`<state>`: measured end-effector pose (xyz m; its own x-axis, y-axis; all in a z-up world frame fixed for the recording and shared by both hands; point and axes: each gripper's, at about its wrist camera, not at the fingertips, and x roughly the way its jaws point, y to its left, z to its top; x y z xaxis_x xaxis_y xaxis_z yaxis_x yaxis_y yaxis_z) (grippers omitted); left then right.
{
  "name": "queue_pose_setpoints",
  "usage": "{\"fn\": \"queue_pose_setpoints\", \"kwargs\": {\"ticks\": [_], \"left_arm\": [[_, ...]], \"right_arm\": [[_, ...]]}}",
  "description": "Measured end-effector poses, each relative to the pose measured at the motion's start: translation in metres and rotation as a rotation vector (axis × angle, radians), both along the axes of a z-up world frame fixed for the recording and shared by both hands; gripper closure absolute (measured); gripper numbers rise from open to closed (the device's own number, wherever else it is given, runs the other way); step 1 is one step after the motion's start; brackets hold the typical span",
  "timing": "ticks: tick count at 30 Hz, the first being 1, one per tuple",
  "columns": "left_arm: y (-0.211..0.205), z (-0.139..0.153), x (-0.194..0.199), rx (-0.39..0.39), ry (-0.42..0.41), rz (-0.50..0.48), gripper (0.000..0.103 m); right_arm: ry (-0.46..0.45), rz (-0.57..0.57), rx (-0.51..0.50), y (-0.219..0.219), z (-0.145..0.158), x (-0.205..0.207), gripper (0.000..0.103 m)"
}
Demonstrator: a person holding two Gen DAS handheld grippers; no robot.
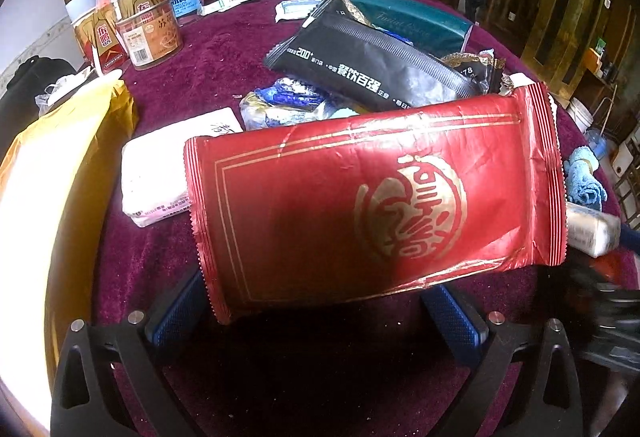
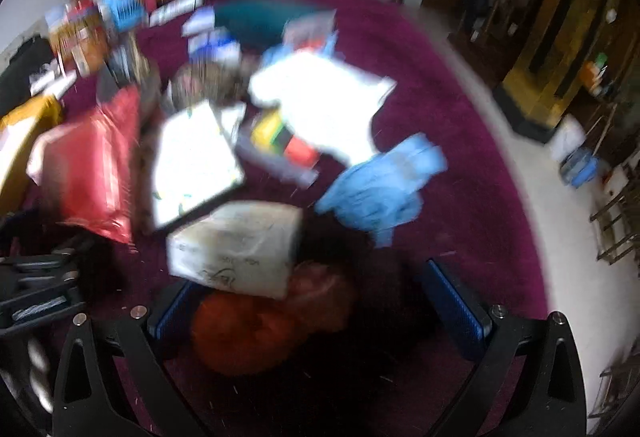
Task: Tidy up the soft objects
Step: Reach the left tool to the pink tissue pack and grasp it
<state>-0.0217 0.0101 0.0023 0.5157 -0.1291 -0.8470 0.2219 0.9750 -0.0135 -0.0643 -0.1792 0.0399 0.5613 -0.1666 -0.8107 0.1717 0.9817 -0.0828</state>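
In the left wrist view a red tissue pack (image 1: 376,205) with a gold seal lies across the front of a pile on the purple tablecloth (image 1: 216,49). My left gripper (image 1: 316,321) is open, its blue pads either side of the pack's near edge. Behind lie a black pack (image 1: 372,65), a teal pack (image 1: 420,21) and a white pack (image 1: 160,177). The right wrist view is blurred. My right gripper (image 2: 320,313) is open over a white tissue pack (image 2: 240,249) and an orange soft thing (image 2: 260,325). A blue cloth (image 2: 380,185) lies to the right.
Jars and cans (image 1: 152,33) stand at the back left. A yellow bag (image 1: 52,165) lies at the left edge. A blue towel (image 1: 584,181) sits at the table's right edge. The right gripper's dark body (image 1: 600,317) blurs in at the right. The red pack also shows in the right wrist view (image 2: 92,165).
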Motion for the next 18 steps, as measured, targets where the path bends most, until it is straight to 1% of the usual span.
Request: {"fn": "queue_pose_setpoints", "kwargs": {"ticks": [2,3,4,5,6,7,8,9,11,13,15,18], "left_arm": [[0.0,0.0,0.0,0.001,0.001,0.0,0.0],[0.0,0.0,0.0,0.001,0.001,0.0,0.0],[0.0,0.0,0.001,0.0,0.001,0.0,0.0],[0.0,0.0,0.001,0.001,0.0,0.0,0.0],[0.0,0.0,0.001,0.001,0.0,0.0,0.0],[0.001,0.0,0.002,0.003,0.001,0.001,0.0],[0.001,0.0,0.001,0.004,0.001,0.001,0.0],[0.001,0.0,0.002,0.004,0.001,0.001,0.0],[0.001,0.0,0.002,0.002,0.002,0.0,0.001],[0.002,0.0,0.001,-0.01,0.003,-0.005,0.001],[0.005,0.002,-0.004,-0.035,0.004,-0.049,0.001],[0.021,0.015,-0.016,-0.159,0.009,-0.11,0.002]], "right_arm": [[-0.18,-0.016,-0.017,-0.005,0.038,-0.027,0.001],[-0.331,-0.029,-0.015,-0.008,0.064,-0.047,0.001],[-0.426,-0.023,0.006,-0.011,0.077,-0.059,0.0],[-0.531,0.011,0.073,-0.017,0.088,-0.072,0.0],[-0.556,0.036,0.133,-0.022,0.09,-0.075,0.0],[-0.487,0.039,0.166,-0.026,0.086,-0.064,0.0],[-0.394,0.022,0.161,-0.028,0.076,-0.049,0.0],[-0.361,-0.001,0.158,-0.031,0.068,-0.04,0.0],[-0.349,-0.054,0.178,-0.042,0.048,-0.029,0.0],[-0.342,-0.078,0.184,-0.049,0.036,-0.024,0.0],[-0.348,-0.084,0.183,-0.053,0.023,-0.022,0.0],[-0.346,-0.094,0.193,-0.058,0.011,-0.025,0.0]]}}
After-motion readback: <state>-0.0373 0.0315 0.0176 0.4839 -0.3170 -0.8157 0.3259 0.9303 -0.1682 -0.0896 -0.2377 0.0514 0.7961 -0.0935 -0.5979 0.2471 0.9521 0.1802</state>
